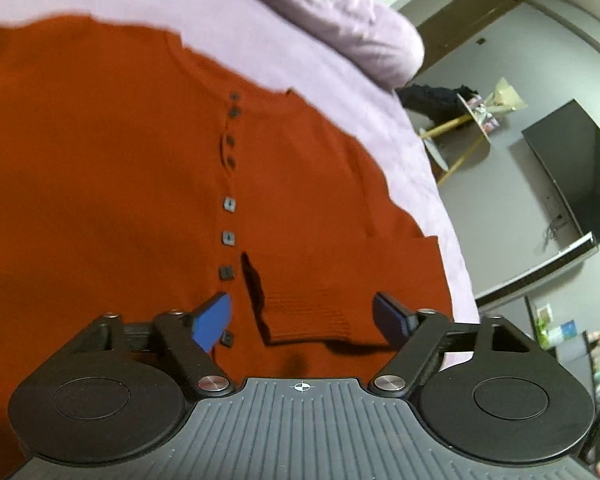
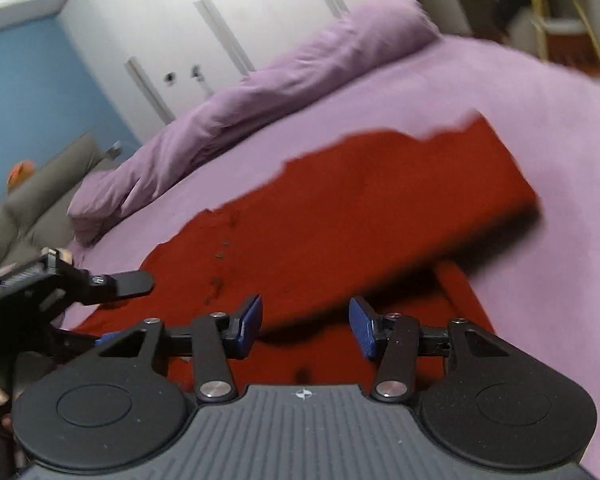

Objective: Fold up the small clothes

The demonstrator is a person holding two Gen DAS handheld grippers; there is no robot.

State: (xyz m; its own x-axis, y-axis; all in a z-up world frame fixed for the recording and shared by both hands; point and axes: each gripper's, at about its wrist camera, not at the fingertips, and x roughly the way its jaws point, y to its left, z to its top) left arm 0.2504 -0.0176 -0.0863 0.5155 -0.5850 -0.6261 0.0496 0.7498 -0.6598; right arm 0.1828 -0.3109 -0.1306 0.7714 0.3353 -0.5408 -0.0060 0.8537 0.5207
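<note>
Rust-orange cardigan [image 1: 140, 184] spread on the lilac bedsheet [image 1: 400, 136], both our grippers above it.

Our left gripper [image 1: 304, 320] hangs with its blue pads spread, gripping nothing, over the ribbed cuff [image 1: 308, 316] of a sleeve folded across the front, beside the row of buttons [image 1: 229, 204]. Our right gripper [image 2: 304, 322] also stands apart and empty, over the garment's near part, where a folded panel [image 2: 400, 200] lies across it in a blur. Lilac pillows [image 2: 260, 100] sit at the far edge.
</note>
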